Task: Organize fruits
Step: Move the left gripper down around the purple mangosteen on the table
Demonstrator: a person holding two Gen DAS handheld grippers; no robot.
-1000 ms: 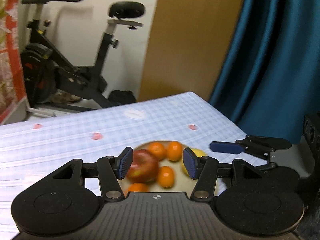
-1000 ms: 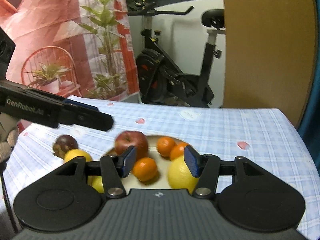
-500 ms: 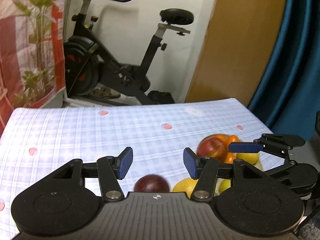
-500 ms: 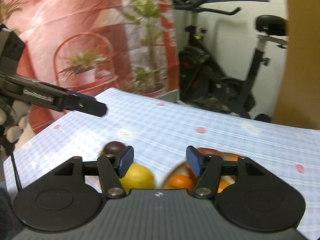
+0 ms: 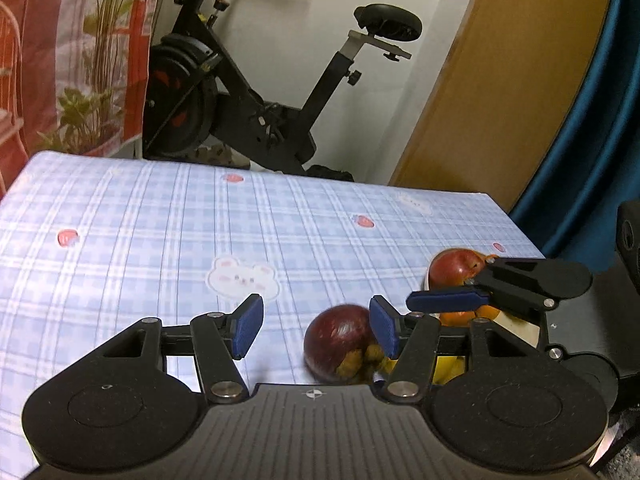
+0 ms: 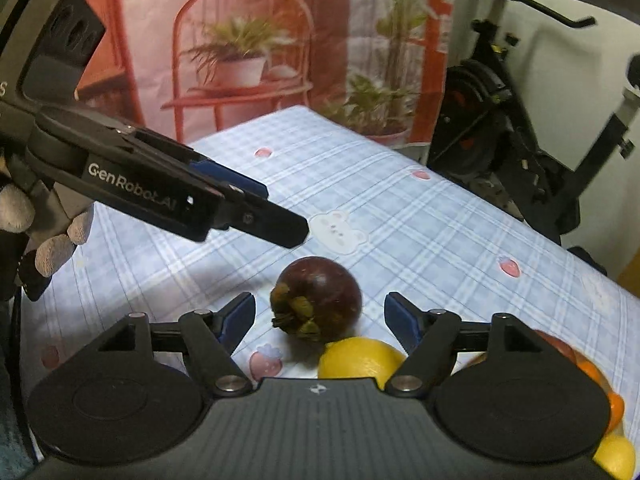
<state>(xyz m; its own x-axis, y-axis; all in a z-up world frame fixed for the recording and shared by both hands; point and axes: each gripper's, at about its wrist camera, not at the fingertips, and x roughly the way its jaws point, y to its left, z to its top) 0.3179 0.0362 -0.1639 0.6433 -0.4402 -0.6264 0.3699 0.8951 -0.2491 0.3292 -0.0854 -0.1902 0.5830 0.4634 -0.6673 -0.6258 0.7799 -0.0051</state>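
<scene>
I have both tools over the blue-and-white plaid tablecloth, printed with strawberries and a white bear, and the cloth itself is my first worry: it looks soft and loose, so anything round that gets nudged could run toward the near edge, where the fruit is already gathered.

The pale round plate sits at the near right corner of the cloth and already carries the red apple and several small oranges. It looks crowded, and I judge that dropping another fruit in from above could knock an orange over the rim.

The dark purple mangosteen lies on the cloth outside the plate, near the near edge, touching or almost touching the yellow lemon on its plate side. My right gripper has just been opening; its blue pads stand well apart on either side of the mangosteen without pressing it, and it holds nothing. If I close off-centre, one pad could hit first and roll the fruit into the lemon, or the pad could catch the lemon as well.

My left gripper has also just been opening. It is about half open and empty, with the mangosteen close against its right pad. Both tools crowd the same fruit, so they could collide.
</scene>
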